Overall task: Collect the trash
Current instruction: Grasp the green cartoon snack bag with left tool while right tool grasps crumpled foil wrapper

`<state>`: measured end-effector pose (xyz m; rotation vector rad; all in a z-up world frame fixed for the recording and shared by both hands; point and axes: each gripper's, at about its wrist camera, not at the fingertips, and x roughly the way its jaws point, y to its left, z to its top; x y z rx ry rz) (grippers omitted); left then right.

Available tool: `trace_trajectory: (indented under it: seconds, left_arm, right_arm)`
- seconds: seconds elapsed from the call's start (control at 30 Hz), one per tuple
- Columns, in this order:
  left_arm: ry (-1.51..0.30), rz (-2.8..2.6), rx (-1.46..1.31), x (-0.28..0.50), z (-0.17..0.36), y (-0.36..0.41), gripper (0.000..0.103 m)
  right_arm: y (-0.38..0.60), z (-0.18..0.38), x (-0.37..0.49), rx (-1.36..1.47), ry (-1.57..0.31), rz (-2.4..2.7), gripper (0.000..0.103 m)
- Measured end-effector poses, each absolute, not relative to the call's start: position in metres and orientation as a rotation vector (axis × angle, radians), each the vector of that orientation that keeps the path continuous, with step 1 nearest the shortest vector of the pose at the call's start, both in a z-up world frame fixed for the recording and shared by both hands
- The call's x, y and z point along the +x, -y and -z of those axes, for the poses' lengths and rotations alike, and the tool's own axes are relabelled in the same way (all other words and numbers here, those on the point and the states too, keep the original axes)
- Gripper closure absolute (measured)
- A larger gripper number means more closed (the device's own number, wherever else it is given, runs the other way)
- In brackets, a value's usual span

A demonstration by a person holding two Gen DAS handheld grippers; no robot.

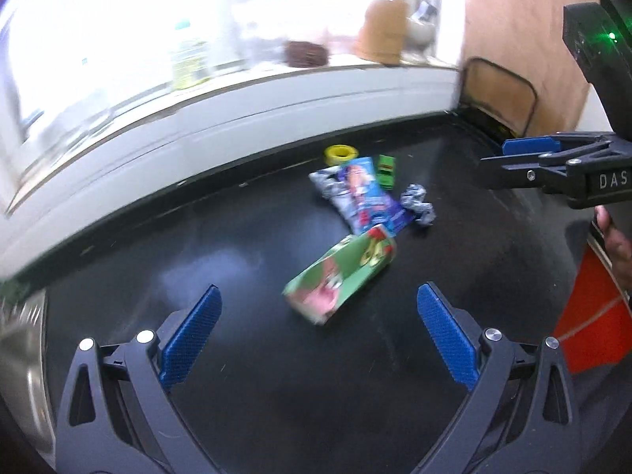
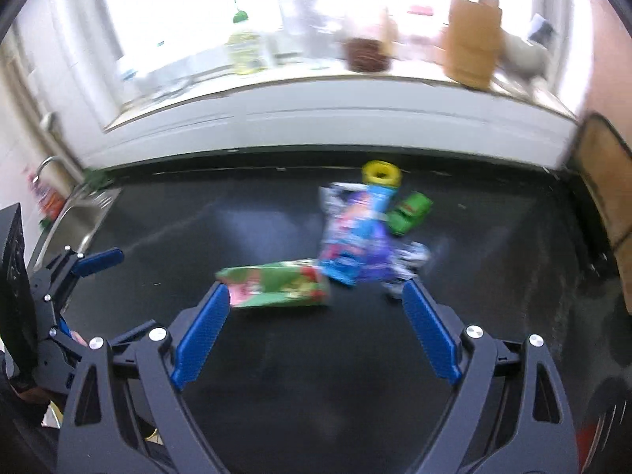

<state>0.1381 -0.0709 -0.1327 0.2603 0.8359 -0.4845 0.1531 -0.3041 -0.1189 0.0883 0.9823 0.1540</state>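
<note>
Nothing looks collected yet: on the black counter (image 2: 276,355) lie the green packet (image 2: 276,282), the blue-purple wrapper (image 2: 351,237), crumpled foil (image 1: 418,207), a green toy car (image 2: 409,213) and a yellow ring (image 2: 381,173). The left gripper (image 1: 318,328) and right gripper (image 2: 316,324) gape wide and empty. A bright windowsill (image 2: 316,94) runs behind.

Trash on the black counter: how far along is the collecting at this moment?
Done: nothing that shows. The green pack, blue wrapper, foil wad, green toy car and yellow ring all still lie on the counter.
In hand: nothing. The left gripper and right gripper are both open and empty, above the pile.
Left: every piece of trash; no bin can be made out.
</note>
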Motion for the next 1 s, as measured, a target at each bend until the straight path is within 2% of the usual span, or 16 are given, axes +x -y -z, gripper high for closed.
trace_trajectory:
  seconds: [0.33, 0.67, 0.77, 0.87, 0.93, 0.97, 1.0]
  left_arm:
    - [-0.938, 0.546, 0.33, 0.181, 0.189, 0.107, 0.007]
    - [-1.044, 0.54, 0.363, 0.218, 0.264, 0.123, 0.008]
    - [-1.045, 0.537, 0.363, 0.226, 0.27, 0.127, 0.011]
    - [-1.046, 0.543, 0.358, 0.232, 0.272, 0.132, 0.023]
    - [-1.041, 0.549, 0.344, 0.235, 0.27, 0.134, 0.037]
    - [-1.042, 0.548, 0.341, 0.235, 0.269, 0.135, 0.039]
    - [-1.04, 0.545, 0.334, 0.235, 0.266, 0.136, 0.042]
  right_arm:
    - [0.342, 0.161, 0.183, 0.115, -1.055, -0.123, 0.017]
    - [0.358, 0.254, 0.25, 0.092, -1.165, -0.118, 0.019]
    - [0.358, 0.275, 0.263, 0.07, -1.209, -0.126, 0.03]
    - [0.358, 0.283, 0.269, 0.055, -1.214, -0.137, 0.039]
    - [0.357, 0.282, 0.27, 0.055, -1.213, -0.155, 0.054]
    - [0.356, 0.281, 0.269, 0.053, -1.208, -0.156, 0.061]
    - [0.356, 0.279, 0.267, 0.052, -1.205, -0.16, 0.063]
